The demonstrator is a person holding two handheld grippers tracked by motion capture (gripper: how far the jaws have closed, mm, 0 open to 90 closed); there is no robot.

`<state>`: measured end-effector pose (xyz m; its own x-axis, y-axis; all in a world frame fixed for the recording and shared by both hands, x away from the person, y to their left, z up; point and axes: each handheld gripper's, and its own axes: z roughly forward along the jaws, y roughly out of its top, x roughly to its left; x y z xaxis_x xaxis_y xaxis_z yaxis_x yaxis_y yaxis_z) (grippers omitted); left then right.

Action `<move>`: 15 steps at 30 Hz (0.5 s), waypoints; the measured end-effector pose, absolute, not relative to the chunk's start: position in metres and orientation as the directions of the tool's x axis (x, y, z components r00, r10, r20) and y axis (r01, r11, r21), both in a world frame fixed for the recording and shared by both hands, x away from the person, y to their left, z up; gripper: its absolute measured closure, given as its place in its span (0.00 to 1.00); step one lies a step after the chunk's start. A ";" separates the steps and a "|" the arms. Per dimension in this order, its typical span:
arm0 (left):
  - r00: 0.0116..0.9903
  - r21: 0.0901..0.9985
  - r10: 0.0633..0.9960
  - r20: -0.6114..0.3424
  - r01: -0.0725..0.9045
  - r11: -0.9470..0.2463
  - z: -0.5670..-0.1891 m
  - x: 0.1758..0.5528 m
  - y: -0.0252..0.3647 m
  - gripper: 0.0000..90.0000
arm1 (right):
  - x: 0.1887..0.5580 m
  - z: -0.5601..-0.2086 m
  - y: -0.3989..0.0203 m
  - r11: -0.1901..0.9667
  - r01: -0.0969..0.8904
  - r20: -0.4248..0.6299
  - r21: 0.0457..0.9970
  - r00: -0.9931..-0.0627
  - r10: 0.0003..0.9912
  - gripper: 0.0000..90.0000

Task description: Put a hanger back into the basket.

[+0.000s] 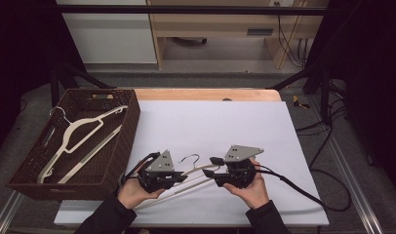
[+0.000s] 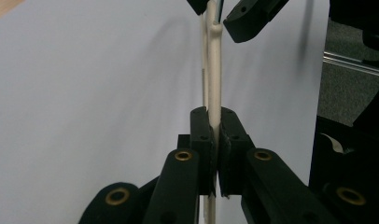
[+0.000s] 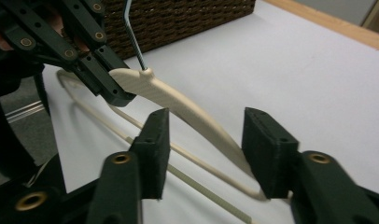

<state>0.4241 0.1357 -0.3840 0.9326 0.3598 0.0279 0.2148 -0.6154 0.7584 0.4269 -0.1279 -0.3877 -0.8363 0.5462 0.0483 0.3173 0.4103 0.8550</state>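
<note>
- Hanger sits over the white sheet, between the two grippers, near the front edge of the table; its long axis runs roughly left-right across the high view, metal hook pointing away from the person.
- Left gripper: jaws clamped tight on the cream shoulder bar, pads pressed on both sides (no gap visible in the left gripper view).
- Right gripper: jaws parted, pads standing clear of the hanger arm that runs between them — straddling it, not gripping.
- Key relation: the basket lies to the left and slightly further back, so the left hand is the nearer one and already has the hold. Looks like a hand-over to the left.
- Second hanger already lies in the basket, axis diagonal along the basket's length (likely the orientation to match).
- Risk, as I judge it: a one-sided grip near the neck leaves the far end free to droop or swing and catch the basket rim.
</note>
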 end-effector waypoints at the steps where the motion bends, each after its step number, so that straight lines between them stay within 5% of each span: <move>1: 0.930 0.762 0.366 0.022 0.221 -0.609 -0.383 0.424 0.136 0.96 | 0.426 -0.386 -0.130 0.407 0.311 0.042 0.859 -0.834 0.550 0.53; 15: 0.869 0.811 0.495 -0.008 0.295 -0.505 -0.365 0.427 0.157 0.96 | 0.425 -0.390 -0.173 0.294 0.349 0.059 0.890 -0.727 0.684 0.22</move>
